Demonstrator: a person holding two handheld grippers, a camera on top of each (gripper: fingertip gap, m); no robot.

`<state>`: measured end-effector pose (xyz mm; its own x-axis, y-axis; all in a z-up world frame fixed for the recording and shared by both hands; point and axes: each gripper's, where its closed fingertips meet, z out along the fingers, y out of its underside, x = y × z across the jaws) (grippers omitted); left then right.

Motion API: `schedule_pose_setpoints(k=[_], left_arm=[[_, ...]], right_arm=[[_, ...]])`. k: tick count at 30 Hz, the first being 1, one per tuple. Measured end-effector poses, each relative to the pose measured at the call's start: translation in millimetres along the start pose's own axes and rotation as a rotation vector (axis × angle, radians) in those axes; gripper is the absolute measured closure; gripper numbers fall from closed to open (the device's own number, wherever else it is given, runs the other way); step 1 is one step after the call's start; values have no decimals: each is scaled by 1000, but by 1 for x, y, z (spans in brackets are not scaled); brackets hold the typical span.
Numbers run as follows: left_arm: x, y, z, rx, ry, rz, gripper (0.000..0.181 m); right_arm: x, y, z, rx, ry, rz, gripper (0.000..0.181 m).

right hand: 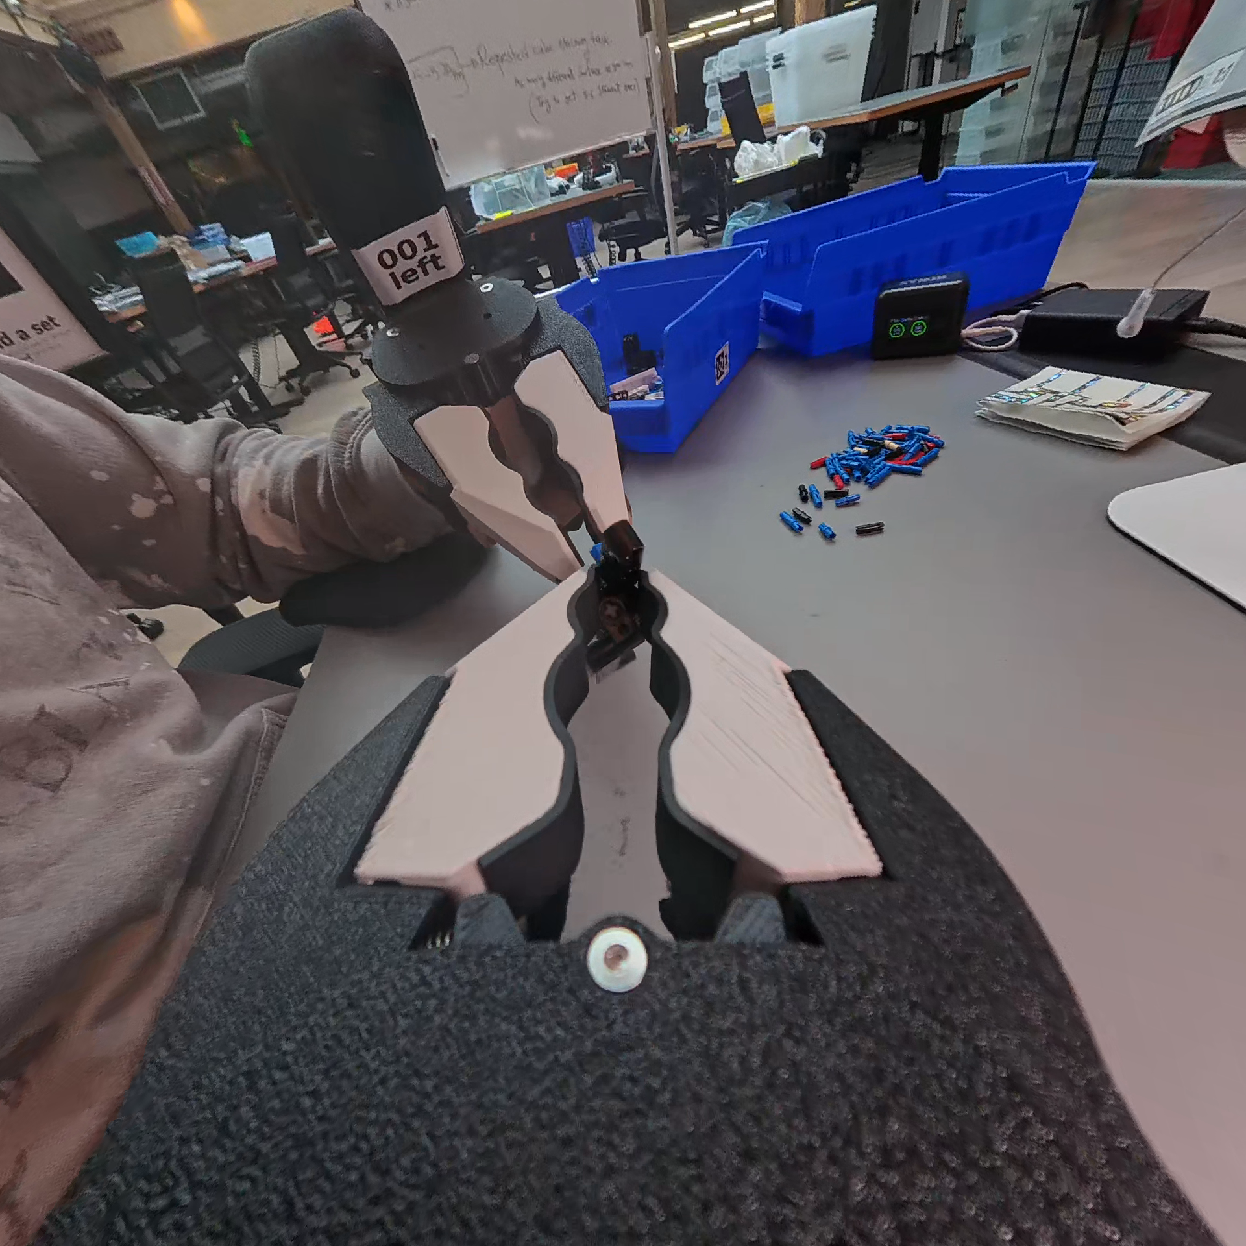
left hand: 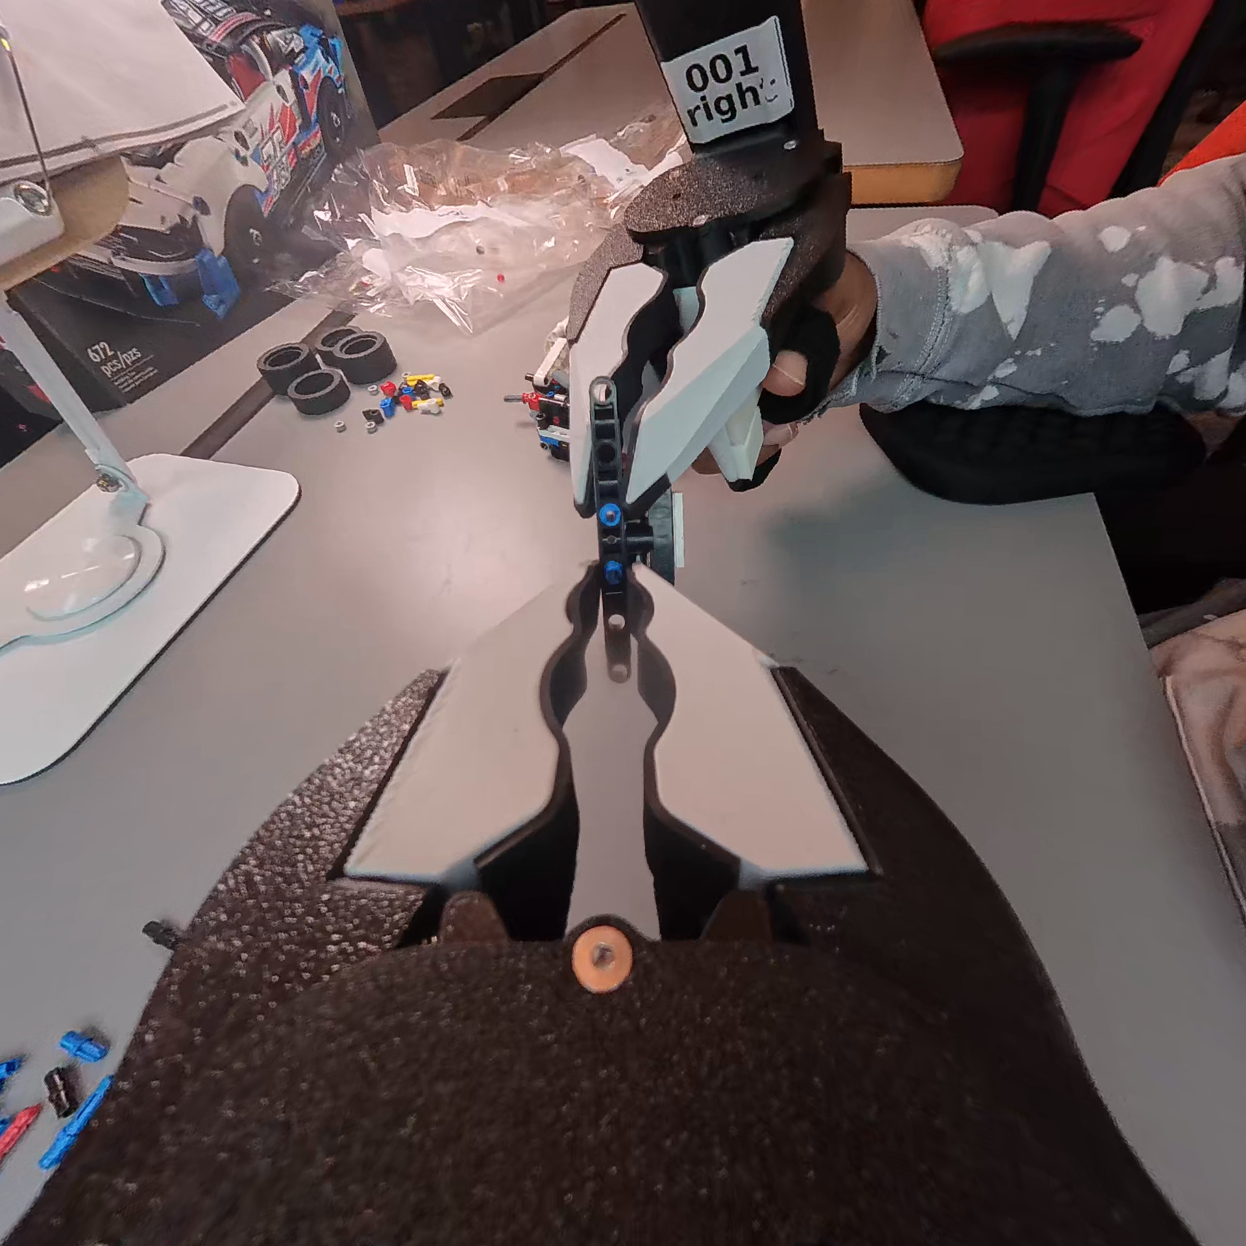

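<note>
A long black holed toy beam [left hand: 609,465] with two blue pins [left hand: 609,516] is held upright above the grey table [left hand: 404,539]. My left gripper [left hand: 615,573] is shut on its lower end. My right gripper [left hand: 607,499], held by a gloved hand, comes in from above and is shut on its upper part, beside a small black and white piece fixed to it. In the right wrist view my right gripper [right hand: 617,581] clamps the black assembly [right hand: 617,607], and my left gripper [right hand: 597,553] meets it from the left, tip to tip.
Several black tyres [left hand: 323,371], a pile of small parts [left hand: 404,398], a partly built model [left hand: 553,411], plastic bags [left hand: 472,222], a toy car box [left hand: 202,202] and a white stand base [left hand: 135,573] lie left. Blue bins [right hand: 876,249], a heap of pins [right hand: 876,458] and a booklet [right hand: 1085,404] lie right. Both grippers' tips are close together, under 4 cm apart.
</note>
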<state>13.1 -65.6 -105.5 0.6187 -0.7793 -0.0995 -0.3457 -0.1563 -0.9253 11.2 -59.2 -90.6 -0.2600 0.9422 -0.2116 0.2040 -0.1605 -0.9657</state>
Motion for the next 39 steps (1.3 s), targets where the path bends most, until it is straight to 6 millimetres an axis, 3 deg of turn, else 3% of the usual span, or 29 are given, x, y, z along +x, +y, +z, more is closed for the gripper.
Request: schedule_pose_setpoints(k=[1,4,10,14,17,25,28,31,35,39], left_arm=[[1,-1,0,2,1,-1,175],[4,-11,-3,70,25,-34,176],[12,-34,-18,278,188,-234,178],[10,-43,-21,368,236,-351,178],[5,-48,-21,434,250,-437,178],[0,-53,-23,533,321,-606,179],[-1,-55,-23,549,333,-641,179],[-2,-54,-22,547,341,-677,179],[-8,-45,-18,518,279,-680,179],[-9,-44,-18,494,236,-641,178]], right_arm=[[-2,-3,0,20,-7,8,171],[-11,-13,-3,108,-71,27,167],[-32,-22,-20,198,-275,101,121],[-25,-14,-5,145,-88,-120,127],[-23,-19,7,175,9,-196,145],[-25,-39,1,321,-60,-23,160],[-24,-38,1,304,-23,-64,159],[-22,-37,1,292,-54,10,159],[-13,-26,4,211,55,-107,161],[-10,-29,4,233,108,-134,164]])
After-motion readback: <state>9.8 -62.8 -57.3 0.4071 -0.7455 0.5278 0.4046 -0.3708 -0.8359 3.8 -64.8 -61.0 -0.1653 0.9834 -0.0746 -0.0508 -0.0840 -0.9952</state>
